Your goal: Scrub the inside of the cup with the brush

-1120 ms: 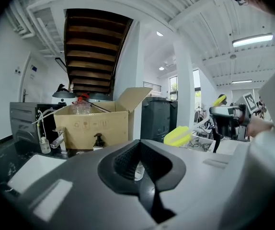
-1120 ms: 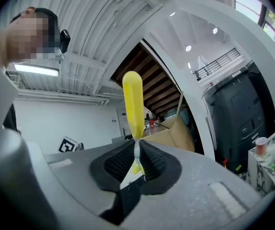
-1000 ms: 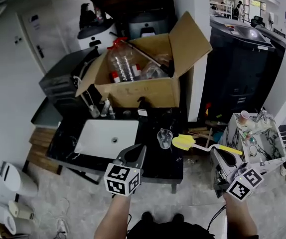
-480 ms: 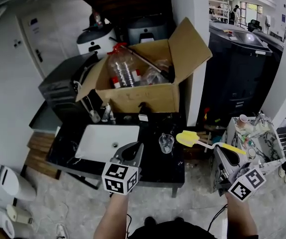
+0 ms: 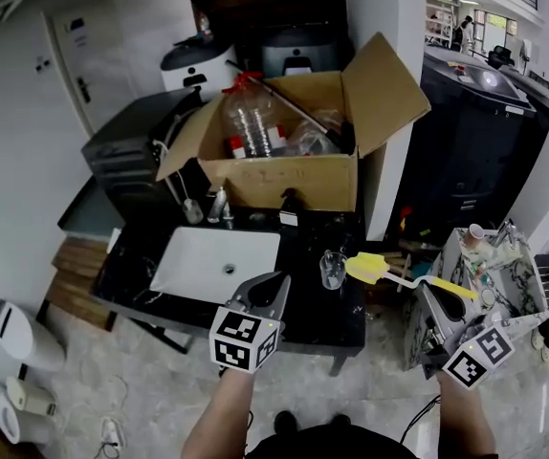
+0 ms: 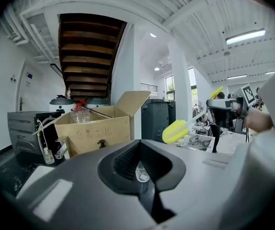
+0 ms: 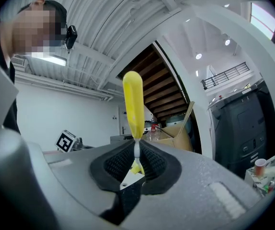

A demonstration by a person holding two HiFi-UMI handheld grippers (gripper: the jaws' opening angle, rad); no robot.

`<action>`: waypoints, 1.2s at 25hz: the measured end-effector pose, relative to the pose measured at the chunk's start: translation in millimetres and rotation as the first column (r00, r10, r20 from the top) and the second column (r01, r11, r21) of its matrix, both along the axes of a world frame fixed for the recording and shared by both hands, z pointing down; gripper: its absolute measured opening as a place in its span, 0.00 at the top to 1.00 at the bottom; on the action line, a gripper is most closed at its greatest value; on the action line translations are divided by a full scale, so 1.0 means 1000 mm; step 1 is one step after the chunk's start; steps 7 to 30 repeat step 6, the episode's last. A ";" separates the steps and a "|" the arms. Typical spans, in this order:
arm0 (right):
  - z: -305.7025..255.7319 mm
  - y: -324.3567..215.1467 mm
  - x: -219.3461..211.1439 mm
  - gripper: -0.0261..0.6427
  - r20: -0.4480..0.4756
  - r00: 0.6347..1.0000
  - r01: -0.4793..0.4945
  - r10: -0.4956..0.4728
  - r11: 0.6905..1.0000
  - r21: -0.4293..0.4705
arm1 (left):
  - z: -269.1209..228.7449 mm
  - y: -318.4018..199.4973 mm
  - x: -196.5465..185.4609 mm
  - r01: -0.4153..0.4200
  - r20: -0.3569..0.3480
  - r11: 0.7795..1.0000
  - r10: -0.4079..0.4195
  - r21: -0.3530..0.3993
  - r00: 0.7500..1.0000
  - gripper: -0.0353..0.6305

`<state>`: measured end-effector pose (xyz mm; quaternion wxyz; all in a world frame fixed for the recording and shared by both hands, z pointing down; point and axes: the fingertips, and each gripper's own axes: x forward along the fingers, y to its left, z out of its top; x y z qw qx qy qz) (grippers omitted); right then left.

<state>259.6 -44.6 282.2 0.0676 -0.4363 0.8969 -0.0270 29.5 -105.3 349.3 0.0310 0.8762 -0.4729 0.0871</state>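
A clear cup point(image 5: 332, 268) stands upright on the black counter point(image 5: 303, 318), right of the white sink point(image 5: 208, 266). My right gripper point(image 5: 422, 293) is shut on the yellow handle of the brush point(image 5: 447, 287). The brush's yellow sponge head point(image 5: 365, 268) hovers just right of the cup's rim, outside it. In the right gripper view the handle point(image 7: 133, 99) rises from between the shut jaws point(image 7: 136, 150). My left gripper point(image 5: 273, 283) is shut and empty, short of the cup near the counter's front. In the left gripper view the cup point(image 6: 141, 171) shows past its jaws point(image 6: 140, 150) and the sponge head point(image 6: 176, 131) floats to the right.
An open cardboard box point(image 5: 284, 175) with plastic bottles sits behind the sink, a faucet point(image 5: 219, 204) in front of it. A cluttered white stand point(image 5: 485, 256) is at the right beside a big dark machine point(image 5: 475, 132). The counter's front edge drops to a marble floor.
The head view has shifted a little. Both grippers have drifted slightly upward; the sponge head stays just right of the cup. Both pairs of jaws are as they were.
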 end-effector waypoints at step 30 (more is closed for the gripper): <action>0.007 0.004 -0.017 0.91 -0.004 1.000 0.017 -0.017 1.000 -0.010 | 0.008 0.001 -0.009 0.002 -0.015 1.000 -0.002 -0.012 1.000 0.92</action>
